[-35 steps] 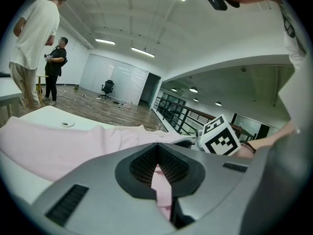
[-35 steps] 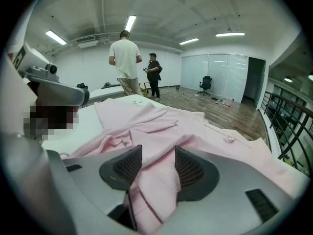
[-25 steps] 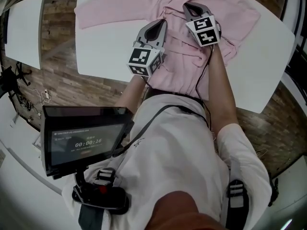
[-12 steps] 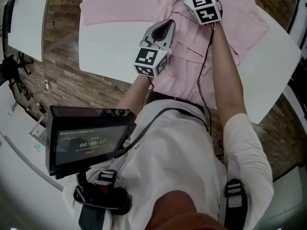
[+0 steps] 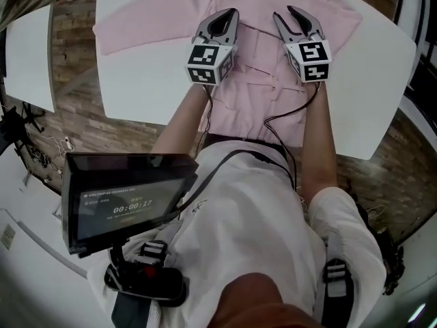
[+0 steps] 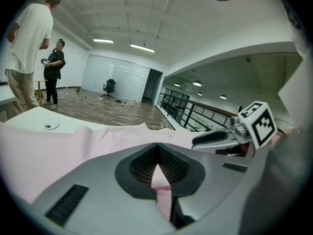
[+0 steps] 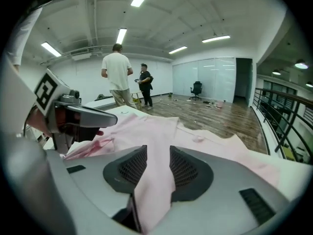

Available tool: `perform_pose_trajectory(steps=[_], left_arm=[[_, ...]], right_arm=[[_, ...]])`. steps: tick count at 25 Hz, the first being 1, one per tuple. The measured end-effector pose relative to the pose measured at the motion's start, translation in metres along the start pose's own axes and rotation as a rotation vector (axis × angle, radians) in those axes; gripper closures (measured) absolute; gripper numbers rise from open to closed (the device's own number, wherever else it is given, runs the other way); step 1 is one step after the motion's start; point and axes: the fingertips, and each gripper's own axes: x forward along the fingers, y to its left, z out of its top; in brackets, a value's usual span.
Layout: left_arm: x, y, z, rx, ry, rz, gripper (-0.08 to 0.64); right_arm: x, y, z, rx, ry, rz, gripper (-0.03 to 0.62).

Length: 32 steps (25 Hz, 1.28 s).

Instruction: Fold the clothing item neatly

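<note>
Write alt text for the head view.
Two hand-held claws work a pink shirt spread on a white table. The left claw is shut on a fold of it; the right claw has just been opening, cloth loose between its jaws.

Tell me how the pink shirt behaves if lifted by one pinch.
The pink cloth shirt lies creased and flat on the white table: likely floppy, light. Pinched by the left hand-held gripper, it would probably drape.

Pale pink shirt (image 5: 259, 50) on white table (image 5: 136, 74); brown wood-grain floor (image 5: 74, 43).
</note>
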Motion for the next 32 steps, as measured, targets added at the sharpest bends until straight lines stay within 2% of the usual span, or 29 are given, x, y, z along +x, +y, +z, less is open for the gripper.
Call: perform_pose_trajectory(steps=[2,5,8,10,12,16,18,20,23,25,29,32], left_arm=[[0.010,0.006,-0.002,-0.002,0.026,-0.014,0.561],[0.024,0.008,-0.009,0.013,0.076,-0.020,0.561],[0.033,0.012,-0.027,-0.020,0.175,-0.016,0.561],[0.034,0.017,-0.037,-0.036,0.232,-0.005,0.561],[0.036,0.020,-0.042,-0.007,0.281,0.002,0.561],[0.041,0.019,-0.059,0.092,0.417,-0.009,0.561],[0.039,0.020,-0.066,0.097,0.460,-0.009,0.561],[0.036,0.020,-0.065,0.062,0.444,-0.010,0.561],[0.026,0.016,-0.050,0.027,0.342,-0.028,0.561],[0.023,0.012,-0.050,0.011,0.318,-0.050,0.561],[0.023,0.014,-0.071,-0.005,0.412,-0.036,0.561],[0.024,0.016,-0.076,0.004,0.448,-0.035,0.561]], right_arm=[[-0.020,-0.011,-0.021,0.054,0.019,-0.073,0.508],[-0.053,-0.041,-0.055,0.095,0.069,-0.212,0.582],[-0.074,-0.061,-0.084,0.135,0.144,-0.295,0.589],[-0.078,-0.064,-0.101,0.130,0.210,-0.317,0.589],[-0.080,-0.066,-0.110,0.114,0.255,-0.334,0.589],[-0.087,-0.073,-0.121,0.146,0.255,-0.340,0.589],[-0.085,-0.073,-0.122,0.141,0.272,-0.325,0.589],[-0.088,-0.075,-0.118,0.136,0.267,-0.332,0.589],[-0.086,-0.084,-0.092,0.121,0.180,-0.350,0.589],[-0.074,-0.097,-0.081,0.104,0.154,-0.360,0.589],[-0.051,-0.125,-0.090,0.086,0.200,-0.362,0.589],[-0.049,-0.136,-0.094,0.081,0.235,-0.373,0.589]])
